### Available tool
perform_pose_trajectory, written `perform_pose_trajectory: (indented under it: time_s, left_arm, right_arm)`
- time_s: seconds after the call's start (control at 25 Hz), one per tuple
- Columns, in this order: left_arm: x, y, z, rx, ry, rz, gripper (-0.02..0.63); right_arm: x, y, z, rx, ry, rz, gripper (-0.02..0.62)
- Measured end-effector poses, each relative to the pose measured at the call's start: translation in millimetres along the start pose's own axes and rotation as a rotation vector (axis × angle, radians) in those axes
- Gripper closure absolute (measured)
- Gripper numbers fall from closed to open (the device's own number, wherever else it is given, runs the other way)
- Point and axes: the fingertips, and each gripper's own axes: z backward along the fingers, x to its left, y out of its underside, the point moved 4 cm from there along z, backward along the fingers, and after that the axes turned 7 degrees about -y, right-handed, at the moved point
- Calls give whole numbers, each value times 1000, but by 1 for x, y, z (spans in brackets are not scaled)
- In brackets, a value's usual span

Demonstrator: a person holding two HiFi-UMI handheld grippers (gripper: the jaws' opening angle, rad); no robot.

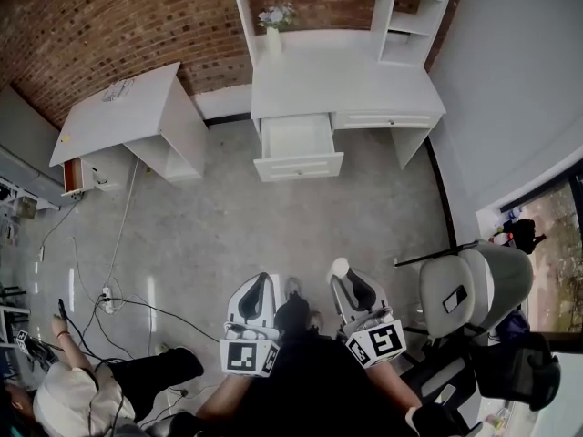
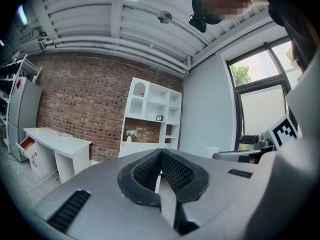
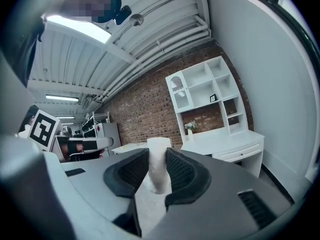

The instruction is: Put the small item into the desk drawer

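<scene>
Low at frame centre, the right gripper (image 1: 349,279) is pinching the small white item (image 1: 340,268) while the left gripper (image 1: 259,291) is hanging empty, jaws pressed together; I'm reading this as the carry step, next move needing a reach to the open drawer (image 1: 296,137), well apart at upper centre.

The small white cylindrical item (image 3: 159,166) has its lower end hidden between the right gripper's (image 3: 158,153) black jaws. The tall white shelf unit (image 1: 386,12) over the far tabletop (image 1: 346,76) is cut off at the top. Its small framed picture (image 3: 213,98) is too small to make out.
</scene>
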Motion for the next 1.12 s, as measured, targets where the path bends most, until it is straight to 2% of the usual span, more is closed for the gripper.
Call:
perform_pose_trajectory:
  time_s: [0.48, 0.64, 0.92, 1.12]
  left_arm:
    - [60, -23, -107, -9, 69, 15, 581]
    - [79, -21, -131, 1, 79, 28, 581]
    - [110, -18, -161, 15, 68, 39, 581]
    - [112, -20, -201, 17, 38, 23, 581]
  right_arm:
    - [-35, -32, -110, 8, 34, 36, 471]
    - [-45, -32, -143, 22, 40, 42, 471]
    - [-58, -33, -188, 36, 32, 45, 471]
    - [-96, -38, -221, 39, 6, 34, 471]
